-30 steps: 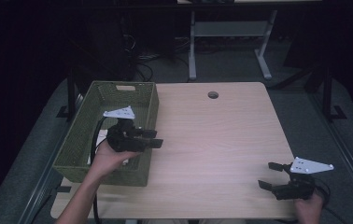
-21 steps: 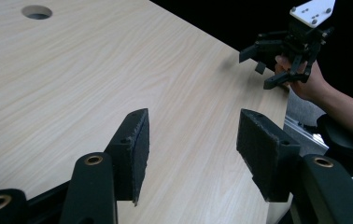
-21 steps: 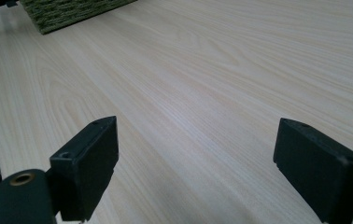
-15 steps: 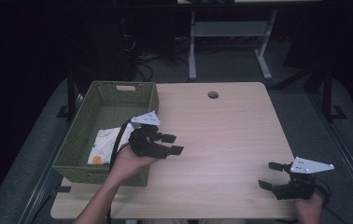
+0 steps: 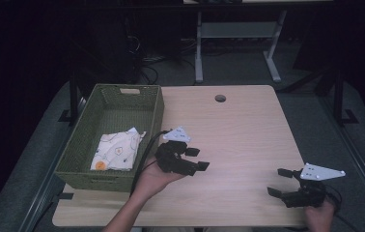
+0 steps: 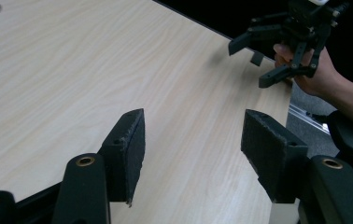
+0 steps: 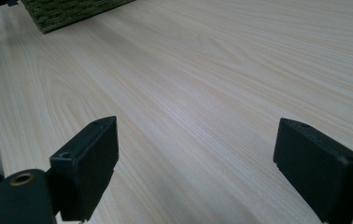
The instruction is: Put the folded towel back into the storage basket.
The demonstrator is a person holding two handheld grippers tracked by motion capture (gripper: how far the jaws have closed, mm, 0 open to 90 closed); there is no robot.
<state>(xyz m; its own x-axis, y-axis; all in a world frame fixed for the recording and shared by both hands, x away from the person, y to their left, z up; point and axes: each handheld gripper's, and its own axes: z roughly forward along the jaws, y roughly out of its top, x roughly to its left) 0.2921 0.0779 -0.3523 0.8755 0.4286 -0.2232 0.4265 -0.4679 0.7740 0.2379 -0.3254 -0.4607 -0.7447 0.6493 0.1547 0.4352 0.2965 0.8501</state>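
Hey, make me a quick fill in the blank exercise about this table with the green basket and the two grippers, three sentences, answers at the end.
1. The patterned cloth lies inside the green ____.
2. The left gripper hangs over the table just beside the basket, and between its open jaws there is ____.
3. The right gripper sits near the table's front ____ corner as the high view shows it.

Missing words: basket; nothing; right

wooden table [image 5: 248, 130] with cable hole [image 5: 220, 98]
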